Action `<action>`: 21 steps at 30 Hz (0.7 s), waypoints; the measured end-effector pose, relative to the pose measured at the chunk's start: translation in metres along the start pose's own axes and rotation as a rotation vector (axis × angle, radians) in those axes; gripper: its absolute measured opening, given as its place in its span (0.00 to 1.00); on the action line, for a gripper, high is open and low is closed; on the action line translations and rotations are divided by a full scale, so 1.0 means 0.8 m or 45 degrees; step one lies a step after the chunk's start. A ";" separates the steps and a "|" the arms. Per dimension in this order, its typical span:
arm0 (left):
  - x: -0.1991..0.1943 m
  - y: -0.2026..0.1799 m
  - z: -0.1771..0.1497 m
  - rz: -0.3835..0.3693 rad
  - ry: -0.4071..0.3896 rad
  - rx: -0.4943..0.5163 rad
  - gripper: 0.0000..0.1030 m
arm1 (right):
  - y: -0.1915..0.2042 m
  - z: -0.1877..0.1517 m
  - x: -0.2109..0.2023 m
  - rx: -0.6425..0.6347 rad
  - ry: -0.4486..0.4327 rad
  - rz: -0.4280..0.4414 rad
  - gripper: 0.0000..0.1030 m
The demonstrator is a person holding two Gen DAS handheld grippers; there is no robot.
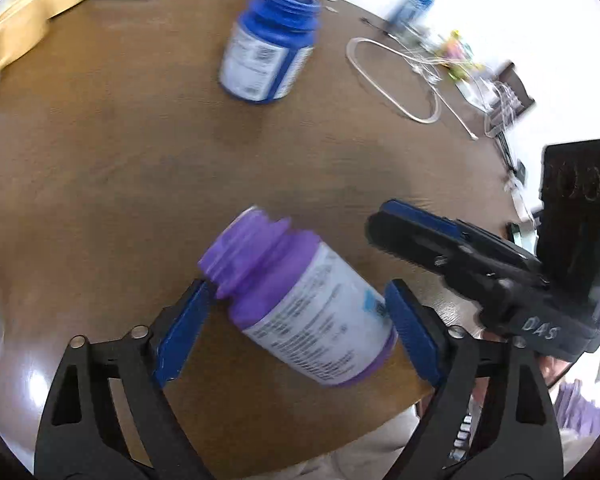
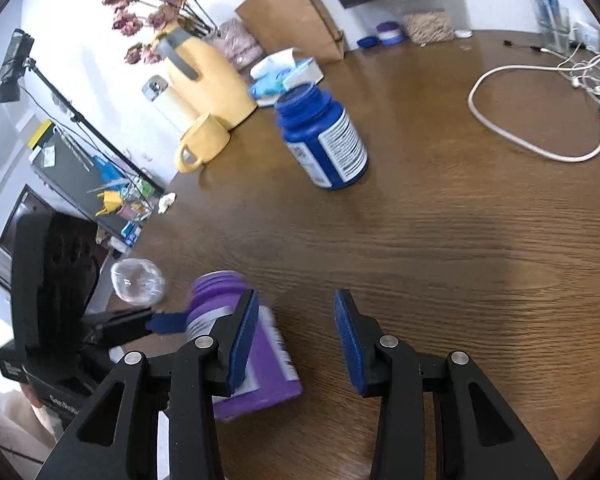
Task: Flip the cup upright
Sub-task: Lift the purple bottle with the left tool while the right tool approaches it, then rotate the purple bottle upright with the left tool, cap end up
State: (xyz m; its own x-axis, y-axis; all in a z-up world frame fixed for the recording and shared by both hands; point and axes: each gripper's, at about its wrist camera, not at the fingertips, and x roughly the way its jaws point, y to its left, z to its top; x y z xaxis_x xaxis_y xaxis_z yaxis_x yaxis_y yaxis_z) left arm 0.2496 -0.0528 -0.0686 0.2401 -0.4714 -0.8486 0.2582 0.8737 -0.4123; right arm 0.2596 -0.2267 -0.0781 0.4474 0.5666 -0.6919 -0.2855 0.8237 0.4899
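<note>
A lidless purple bottle (image 1: 300, 312) with a white label sits tilted between the blue pads of my left gripper (image 1: 296, 292), which is shut on it just above the brown table (image 1: 140, 160). In the right wrist view the purple bottle (image 2: 256, 368) is partly hidden behind my right gripper's left finger (image 2: 242, 340). My right gripper (image 2: 296, 320) stands open over bare wood with nothing between its fingers, and from the left wrist it shows at the right (image 1: 384, 224). A clear cup (image 2: 138, 282) lies by the table's left edge. A yellow mug (image 2: 202, 142) stands upside down.
An open blue bottle (image 2: 324, 140) stands upright mid-table, also seen as the blue bottle (image 1: 268, 48). A yellow jug (image 2: 204, 76), tissue box (image 2: 288, 76) and paper bag (image 2: 296, 16) line the back. A white cable (image 2: 536, 120) loops at the right.
</note>
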 end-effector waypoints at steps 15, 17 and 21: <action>0.014 -0.023 0.018 -0.070 0.007 0.441 0.64 | -0.056 0.000 0.010 0.286 0.128 0.263 0.58; 0.002 -0.028 0.008 -0.046 -0.068 0.527 0.64 | -0.054 0.000 0.015 0.307 0.144 0.346 0.63; -0.015 -0.042 -0.005 0.011 -0.231 0.698 0.64 | -0.047 0.005 0.024 0.348 0.152 0.470 0.66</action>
State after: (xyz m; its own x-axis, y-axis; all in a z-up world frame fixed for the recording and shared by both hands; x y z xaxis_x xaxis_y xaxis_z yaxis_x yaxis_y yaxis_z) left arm 0.2340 -0.0756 -0.0458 0.3883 -0.5199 -0.7609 0.6910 0.7105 -0.1328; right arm 0.2823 -0.2471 -0.1080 0.2523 0.8324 -0.4934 -0.1668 0.5397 0.8252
